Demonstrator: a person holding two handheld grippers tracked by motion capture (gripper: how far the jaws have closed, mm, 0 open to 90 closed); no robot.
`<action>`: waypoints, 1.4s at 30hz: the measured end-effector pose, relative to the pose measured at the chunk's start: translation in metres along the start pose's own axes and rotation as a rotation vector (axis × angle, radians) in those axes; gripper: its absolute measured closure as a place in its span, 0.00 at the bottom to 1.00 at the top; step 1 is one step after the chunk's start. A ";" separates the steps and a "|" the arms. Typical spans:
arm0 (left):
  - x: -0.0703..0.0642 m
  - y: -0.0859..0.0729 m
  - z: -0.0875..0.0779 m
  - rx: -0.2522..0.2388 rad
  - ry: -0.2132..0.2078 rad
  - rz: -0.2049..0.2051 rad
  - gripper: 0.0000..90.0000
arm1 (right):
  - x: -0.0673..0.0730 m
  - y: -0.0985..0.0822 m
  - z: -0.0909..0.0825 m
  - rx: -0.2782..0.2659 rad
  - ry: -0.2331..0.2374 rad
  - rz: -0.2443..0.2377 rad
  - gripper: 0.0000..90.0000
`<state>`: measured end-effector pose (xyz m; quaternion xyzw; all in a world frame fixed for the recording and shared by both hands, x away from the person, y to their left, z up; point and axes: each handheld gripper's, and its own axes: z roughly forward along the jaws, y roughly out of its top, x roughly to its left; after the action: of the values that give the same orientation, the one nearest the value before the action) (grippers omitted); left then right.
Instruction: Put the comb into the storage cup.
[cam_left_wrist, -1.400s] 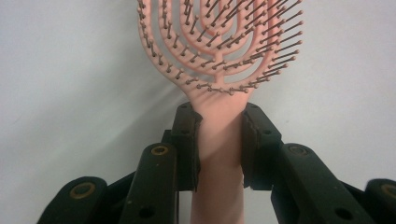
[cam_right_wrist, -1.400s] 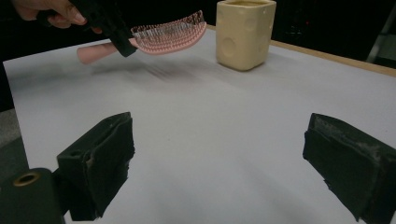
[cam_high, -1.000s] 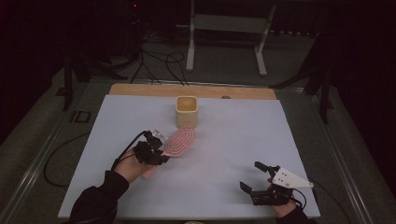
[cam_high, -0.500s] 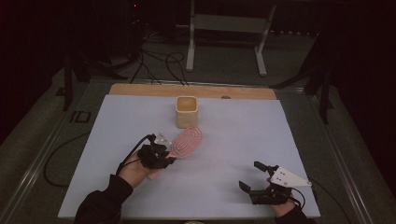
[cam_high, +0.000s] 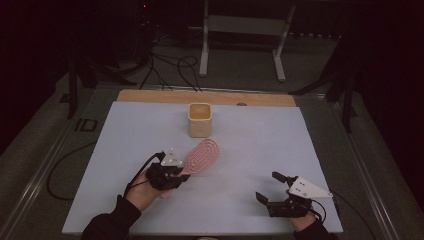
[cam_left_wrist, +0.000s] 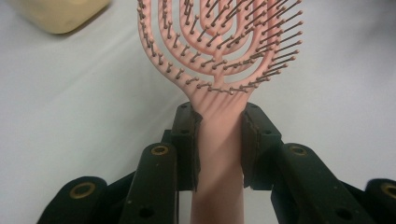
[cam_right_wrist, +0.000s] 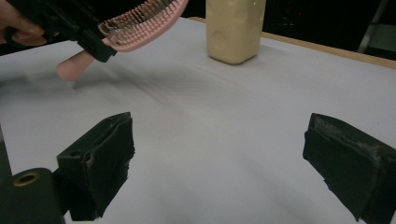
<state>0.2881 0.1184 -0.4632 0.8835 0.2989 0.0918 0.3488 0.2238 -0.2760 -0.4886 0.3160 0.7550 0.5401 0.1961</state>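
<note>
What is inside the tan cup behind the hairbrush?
The high view looks into the tan cup from above: only its pale inner walls show, nothing sticking out. The bottom is hidden by the near wall.

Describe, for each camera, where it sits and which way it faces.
High view: above the table's near edge, looking forward and down; both forearms, left gripper, right gripper.
Left gripper view: rides that gripper, facing along the hairbrush it clamps.
Right gripper view: between open jaws, facing across the table.
All three share the hairbrush and cup.
</note>
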 end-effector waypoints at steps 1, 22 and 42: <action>-0.001 -0.001 -0.001 -0.013 -0.002 -0.004 0.79 | 0.000 0.000 0.000 0.001 0.000 -0.001 0.10; -0.018 -0.022 -0.011 -0.128 0.033 0.050 0.79 | 0.004 0.011 -0.003 -0.012 -0.019 0.013 0.10; -0.020 -0.028 -0.015 -0.196 0.020 0.070 0.79 | 0.019 0.070 -0.007 -0.028 -0.008 0.023 0.10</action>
<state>0.2542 0.1310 -0.4700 0.8542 0.2607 0.1413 0.4271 0.2239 -0.2522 -0.4192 0.3241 0.7428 0.5516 0.1973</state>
